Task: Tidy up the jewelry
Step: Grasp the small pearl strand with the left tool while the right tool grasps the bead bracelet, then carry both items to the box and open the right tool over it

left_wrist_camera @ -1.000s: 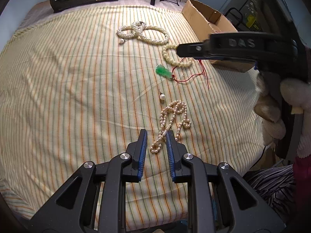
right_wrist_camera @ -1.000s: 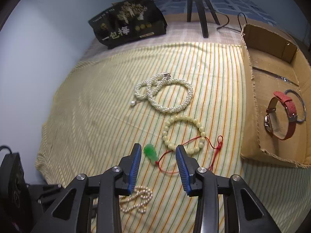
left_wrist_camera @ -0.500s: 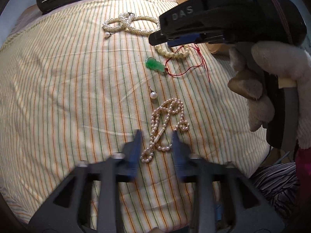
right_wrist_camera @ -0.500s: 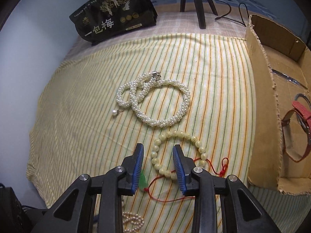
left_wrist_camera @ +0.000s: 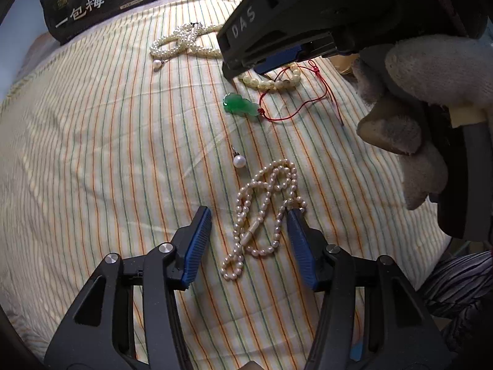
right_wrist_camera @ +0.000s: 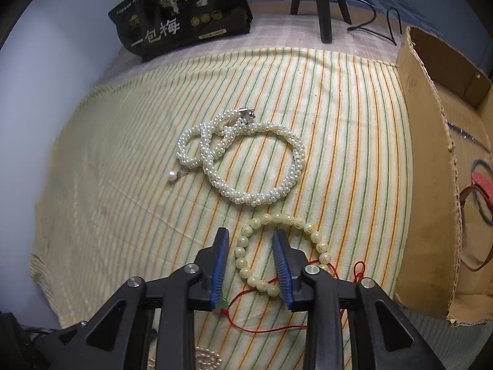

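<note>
- Currently left gripper released, pink pearl strand between its pads, untouched.
- Right gripper closing around cream bead bracelet; thick pearl necklace at 12 o'clock.

in the left wrist view the black right gripper and a pale gloved hand cover the far side of the cream bead bracelet and part of the white woven pearl necklace; in the right wrist view the green jade pendant shows only a sliver beside a finger; the red-strapped watch in the brown cardboard box is cut by the edge; the pinkish pearl strand is cut at the bottom.
</note>
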Action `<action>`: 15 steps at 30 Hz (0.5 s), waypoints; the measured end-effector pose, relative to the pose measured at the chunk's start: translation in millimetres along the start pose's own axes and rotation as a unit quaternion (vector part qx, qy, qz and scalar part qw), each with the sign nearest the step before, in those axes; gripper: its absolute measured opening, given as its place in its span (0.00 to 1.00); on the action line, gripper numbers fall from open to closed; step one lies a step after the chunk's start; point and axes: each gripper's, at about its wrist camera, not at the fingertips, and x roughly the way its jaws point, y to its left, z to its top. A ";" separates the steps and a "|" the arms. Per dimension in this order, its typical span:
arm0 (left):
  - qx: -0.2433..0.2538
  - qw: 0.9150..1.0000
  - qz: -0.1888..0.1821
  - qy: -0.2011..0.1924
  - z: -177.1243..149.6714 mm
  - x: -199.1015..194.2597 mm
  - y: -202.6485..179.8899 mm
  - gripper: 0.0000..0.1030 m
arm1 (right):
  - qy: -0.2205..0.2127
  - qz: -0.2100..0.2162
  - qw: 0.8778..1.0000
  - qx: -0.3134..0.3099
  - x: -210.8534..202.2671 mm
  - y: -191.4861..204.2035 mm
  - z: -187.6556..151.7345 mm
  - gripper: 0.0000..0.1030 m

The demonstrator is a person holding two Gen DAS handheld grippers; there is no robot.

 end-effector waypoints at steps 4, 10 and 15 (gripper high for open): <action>-0.003 1.000 0.011 -0.006 4.7 4.5 0.5 0.28 | -0.003 -0.016 1.000 -0.010 1.1 1.2 0.4 0.12; -0.023 1.000 0.005 -0.009 8.6 7.4 12.8 0.08 | -0.011 -0.010 1.000 -0.004 -3.5 -4.9 -1.3 0.05; -0.033 0.999 -0.003 -0.012 5.7 -0.2 19.3 0.03 | -0.024 0.003 1.000 0.006 -15.8 -11.6 -4.0 0.05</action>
